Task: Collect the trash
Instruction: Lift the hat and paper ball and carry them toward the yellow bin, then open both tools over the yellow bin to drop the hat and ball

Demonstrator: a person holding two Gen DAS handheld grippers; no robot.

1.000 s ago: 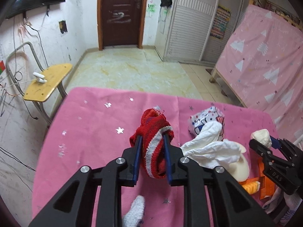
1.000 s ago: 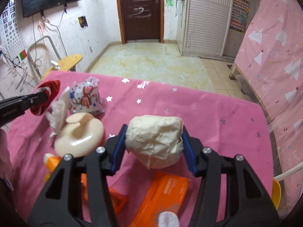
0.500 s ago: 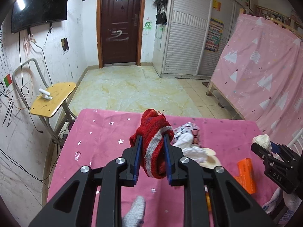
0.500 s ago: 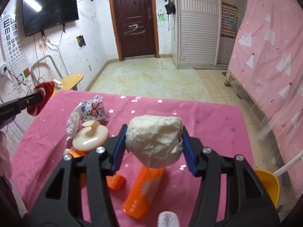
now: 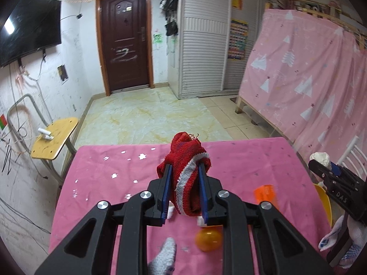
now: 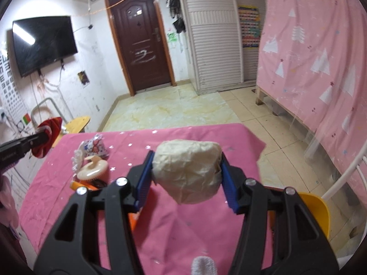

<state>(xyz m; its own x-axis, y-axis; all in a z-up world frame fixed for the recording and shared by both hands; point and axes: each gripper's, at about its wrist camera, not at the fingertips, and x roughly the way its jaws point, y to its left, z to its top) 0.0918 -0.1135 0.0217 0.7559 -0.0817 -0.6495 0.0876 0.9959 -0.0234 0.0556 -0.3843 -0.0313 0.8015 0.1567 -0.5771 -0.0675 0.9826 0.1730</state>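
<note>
Red sock (image 5: 187,178) clamped in left gripper (image 5: 183,191) | right gripper (image 6: 187,178) squeezed a paper ball (image 6: 187,170) | both above pink table (image 5: 103,183)

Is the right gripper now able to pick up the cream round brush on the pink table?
Probably not yet. The right gripper is shut on a crumpled cream paper ball, so its jaws are full. The cream round brush itself lies uncovered, to its left.
</note>
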